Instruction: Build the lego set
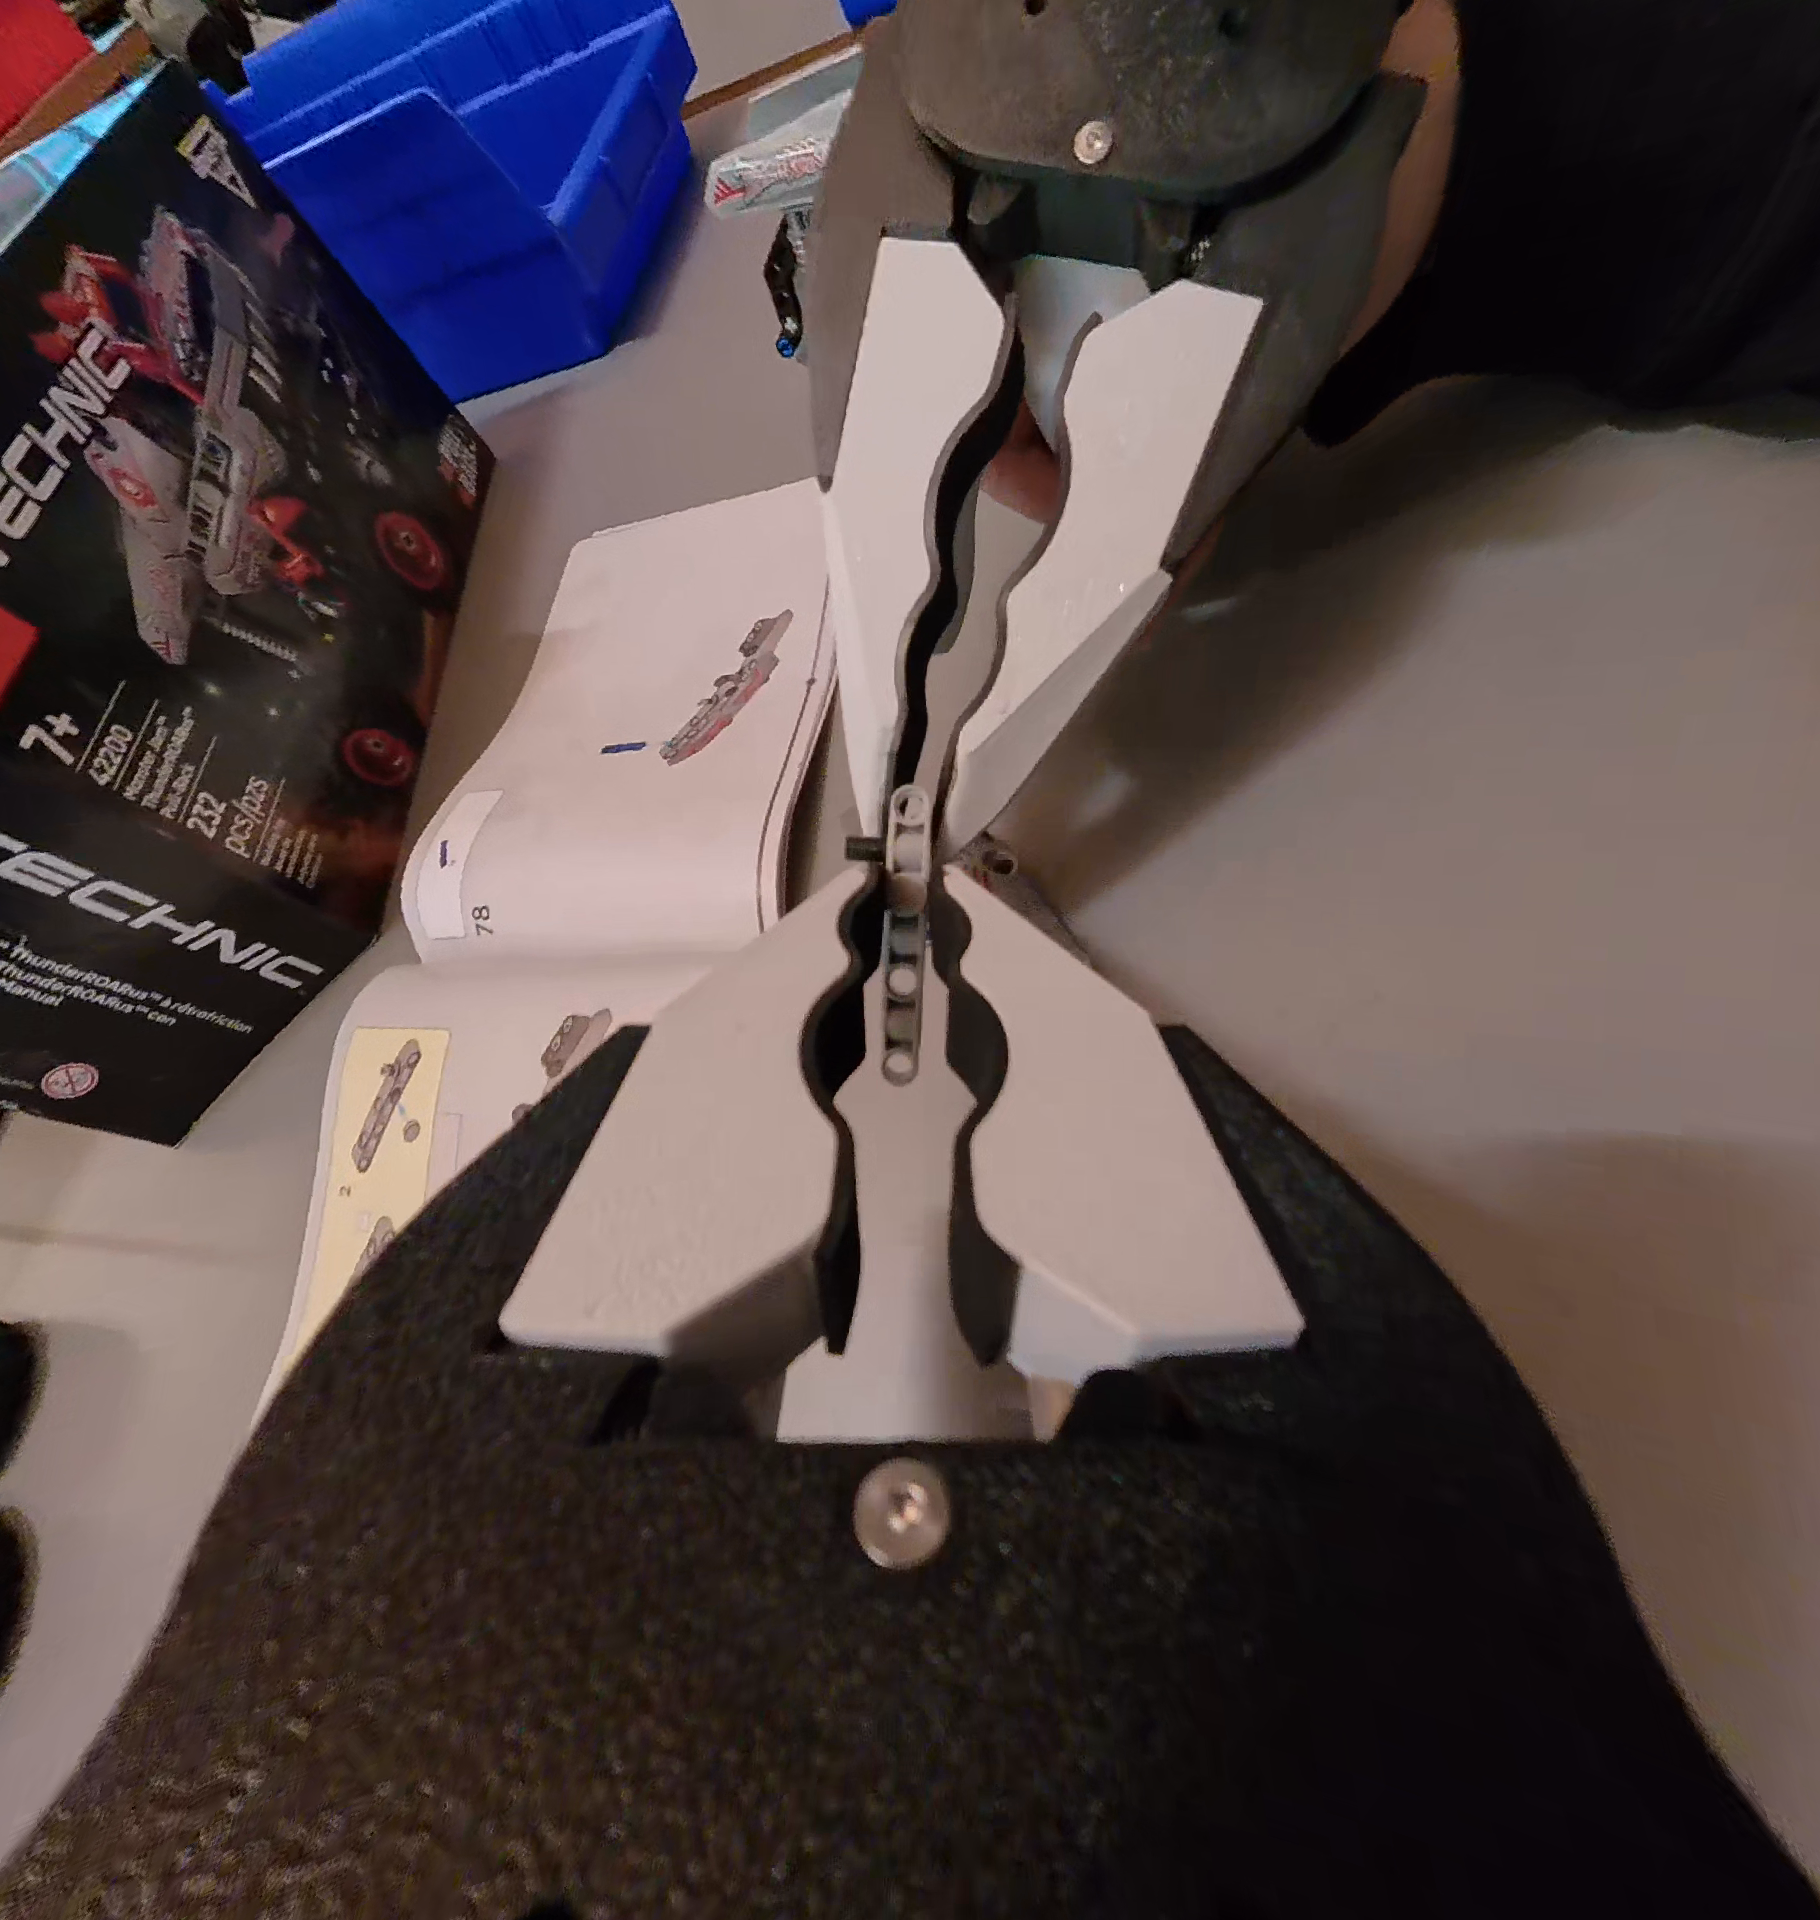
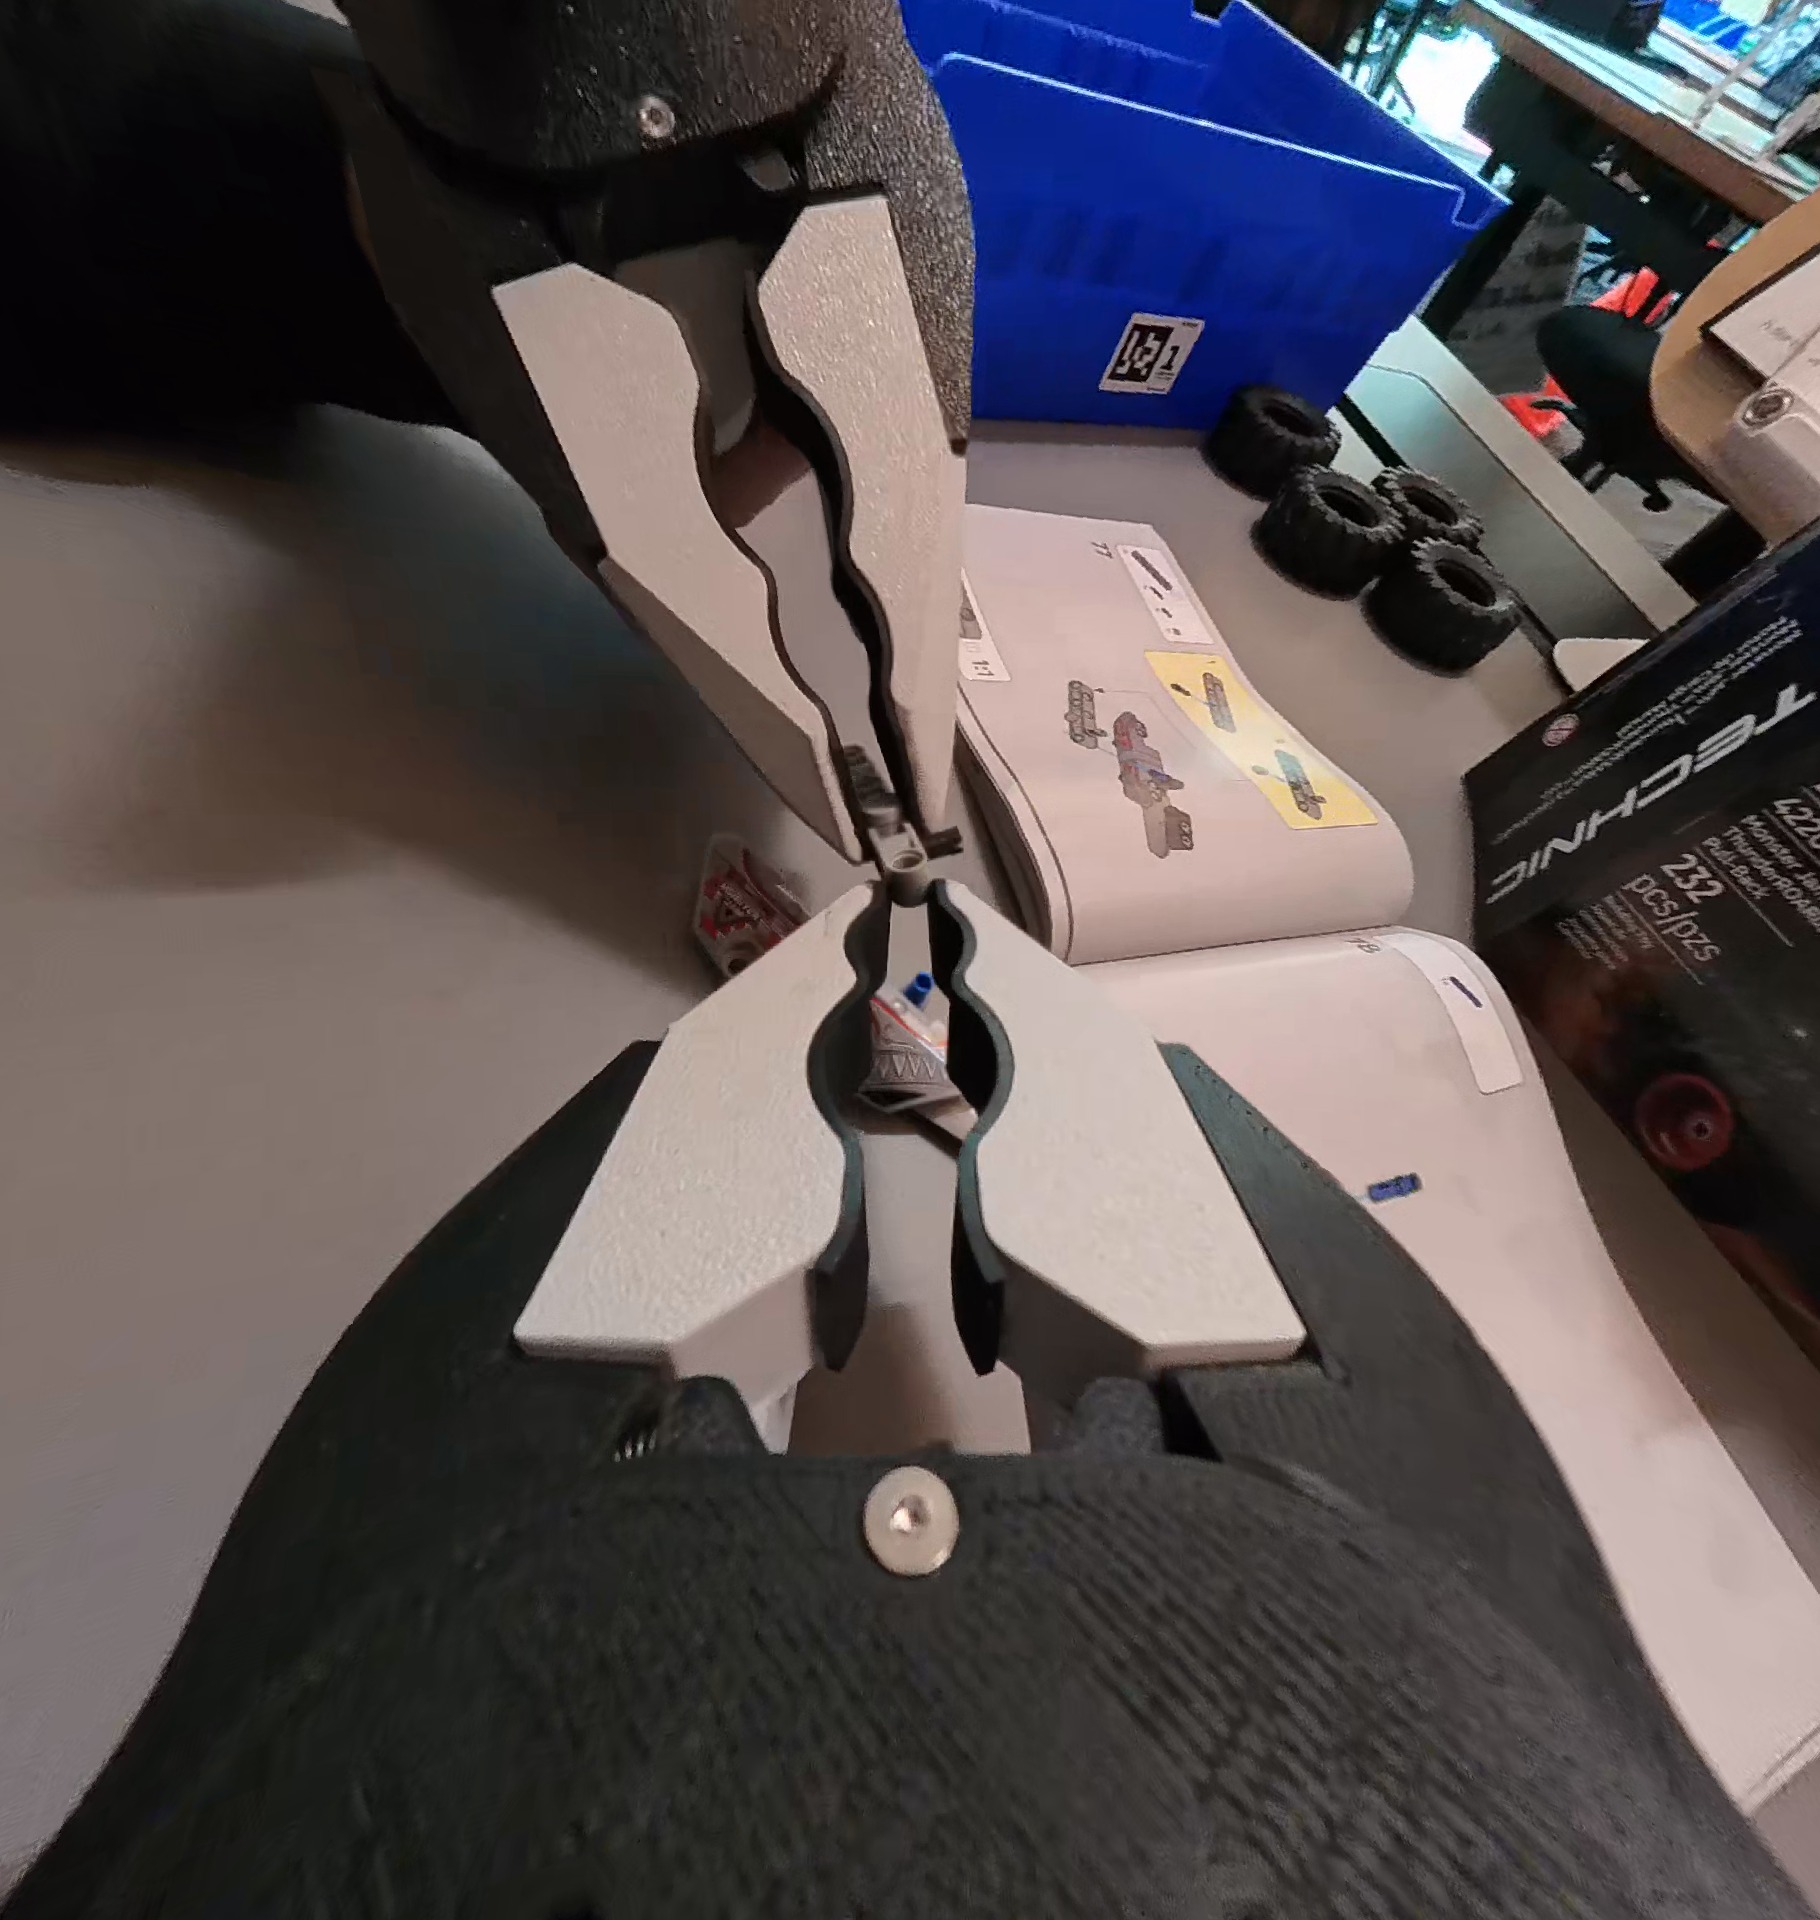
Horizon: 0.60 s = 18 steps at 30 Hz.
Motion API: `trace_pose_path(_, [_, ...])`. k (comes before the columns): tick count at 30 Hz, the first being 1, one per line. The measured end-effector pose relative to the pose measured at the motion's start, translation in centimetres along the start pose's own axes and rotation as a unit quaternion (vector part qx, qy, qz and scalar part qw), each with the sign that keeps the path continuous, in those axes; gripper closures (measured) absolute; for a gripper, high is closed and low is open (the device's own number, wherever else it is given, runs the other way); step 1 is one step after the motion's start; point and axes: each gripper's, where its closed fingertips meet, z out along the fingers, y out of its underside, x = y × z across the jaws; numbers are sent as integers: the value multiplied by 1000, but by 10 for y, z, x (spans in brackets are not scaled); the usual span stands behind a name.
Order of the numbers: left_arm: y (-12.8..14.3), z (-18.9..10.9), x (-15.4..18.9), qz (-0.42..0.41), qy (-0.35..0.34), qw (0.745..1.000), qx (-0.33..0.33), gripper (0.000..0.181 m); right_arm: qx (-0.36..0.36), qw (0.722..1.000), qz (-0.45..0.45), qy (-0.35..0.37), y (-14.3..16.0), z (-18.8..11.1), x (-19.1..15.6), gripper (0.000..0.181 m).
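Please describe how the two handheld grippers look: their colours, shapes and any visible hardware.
The left gripper and the right gripper look alike: a rough black body widening toward the camera, one silver screw at its centre, and two light grey wedge-shaped jaws with wavy black rubber linings. No cables show. A dark sleeve shows behind the right gripper.

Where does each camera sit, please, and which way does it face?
Left wrist view: on the left hand-held gripper, facing the right hand-held gripper across the grey beam; a dark sleeve shows behind it.
Right wrist view: on the right hand-held gripper, facing back at the left one; another sleeve shows upper left.
Shared: both grippers, the beam, booklet, box.
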Motion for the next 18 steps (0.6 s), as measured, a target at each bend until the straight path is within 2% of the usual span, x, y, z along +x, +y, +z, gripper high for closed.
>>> trace_pose_path(1, [1, 1, 0, 5, 1, 1000, -5, 176, -4, 1000, -2, 0, 1, 0, 0, 176])
trace_pose_path(8, [1, 1, 1, 22, 0, 1000, -8, 176, -9, 1000, 4, -6, 5, 0, 0, 176])
trace_pose_path(14, [1, 1, 2, 75, -6, 997, 1, 176, -6, 1000, 12, -16, 6, 1, -2, 177])
trace_pose_path(18, [-1, -1, 1, 92, -16, 996, 9, 170, 0, 1000, 21, -22, 6, -1, -2, 176])
